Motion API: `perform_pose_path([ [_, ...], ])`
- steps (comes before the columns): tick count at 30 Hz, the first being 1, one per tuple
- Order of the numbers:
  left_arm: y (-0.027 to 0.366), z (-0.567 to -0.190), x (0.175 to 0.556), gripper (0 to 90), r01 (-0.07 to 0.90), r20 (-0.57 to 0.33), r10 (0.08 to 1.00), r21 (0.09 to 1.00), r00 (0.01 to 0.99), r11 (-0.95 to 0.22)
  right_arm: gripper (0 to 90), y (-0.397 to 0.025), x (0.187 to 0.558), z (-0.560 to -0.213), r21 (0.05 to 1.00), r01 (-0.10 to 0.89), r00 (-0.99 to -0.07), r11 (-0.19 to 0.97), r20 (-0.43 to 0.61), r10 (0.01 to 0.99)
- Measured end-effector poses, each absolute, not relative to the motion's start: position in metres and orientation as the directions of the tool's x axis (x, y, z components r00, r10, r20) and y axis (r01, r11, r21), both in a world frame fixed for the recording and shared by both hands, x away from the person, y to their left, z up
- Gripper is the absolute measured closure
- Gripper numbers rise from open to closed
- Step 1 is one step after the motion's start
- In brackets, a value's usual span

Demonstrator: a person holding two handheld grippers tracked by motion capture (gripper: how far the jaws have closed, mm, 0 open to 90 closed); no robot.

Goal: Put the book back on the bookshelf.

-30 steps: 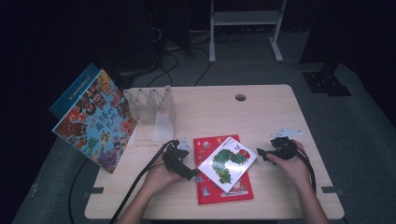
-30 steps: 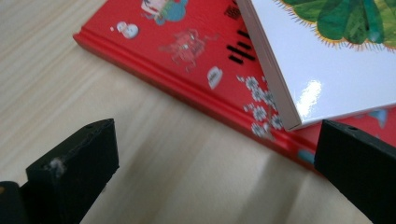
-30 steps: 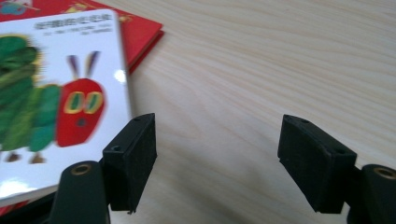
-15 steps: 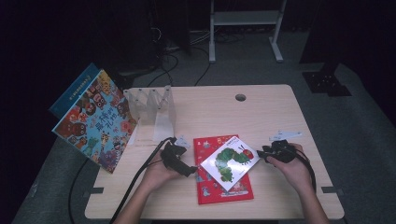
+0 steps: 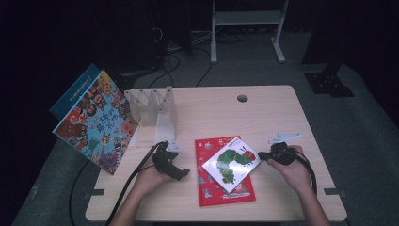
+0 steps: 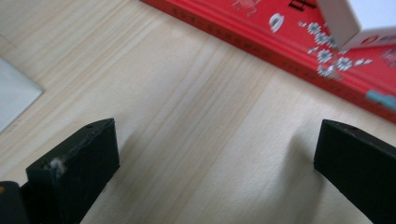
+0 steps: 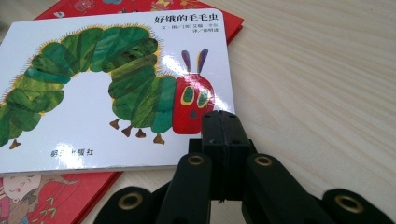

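A white caterpillar picture book (image 5: pixel 231 162) (image 7: pixel 116 88) lies askew on a larger red book (image 5: pixel 226 193) (image 6: pixel 299 42) near the table's front edge. My right gripper (image 5: pixel 263 155) (image 7: pixel 219 120) is shut, its joined tips at the white book's right edge by the caterpillar's red head, with nothing held between them. My left gripper (image 5: pixel 182 173) (image 6: pixel 215 158) rests open on the bare table just left of the red book. Its jaws stand wide apart around bare wood. A corner of the white book (image 6: pixel 355 18) shows beyond the red cover.
A clear acrylic book stand (image 5: pixel 157 106) sits at the back left, its pale base (image 6: pixel 14 93) close to my left gripper. A colourful picture book (image 5: pixel 96 120) and a blue book (image 5: pixel 75 89) lean at the table's left edge. A cable hole (image 5: pixel 242 98) marks the back.
My right gripper has crept left up to the white book's edge. The left gripper has shifted slightly left and nearer the front edge. The books have barely moved.
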State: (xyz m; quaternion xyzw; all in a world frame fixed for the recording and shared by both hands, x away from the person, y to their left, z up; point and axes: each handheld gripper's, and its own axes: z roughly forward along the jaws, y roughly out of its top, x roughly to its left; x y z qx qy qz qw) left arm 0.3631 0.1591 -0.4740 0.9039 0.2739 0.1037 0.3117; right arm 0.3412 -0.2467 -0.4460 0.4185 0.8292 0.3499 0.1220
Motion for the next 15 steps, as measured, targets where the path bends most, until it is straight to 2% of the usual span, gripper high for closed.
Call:
perform_pose_path([
  [8, 0.1657, -0.4778, 0.3619, 0.0, 0.392, 0.019, 0.537, 0.661, 0.843, -0.64, 89.4, -0.2452, 0.342, -0.4452, 0.685, 0.61, -0.62, 0.398, 0.099, 0.779],
  [11, 0.1697, -0.4829, 0.3602, 0.0, 0.369, 0.018, 0.537, 0.708, 0.843, -0.602, 89.5, -0.2433, 0.3416, -0.4452, 0.686, 0.613, -0.618, 0.392, 0.107, 0.779],
  [15, 0.169, -0.4828, 0.3603, 0.0, 0.371, 0.02, 0.541, 0.706, 0.841, -0.603, 89.5, -0.2407, 0.3431, -0.4484, 0.683, 0.613, -0.622, 0.396, 0.109, 0.775],
])
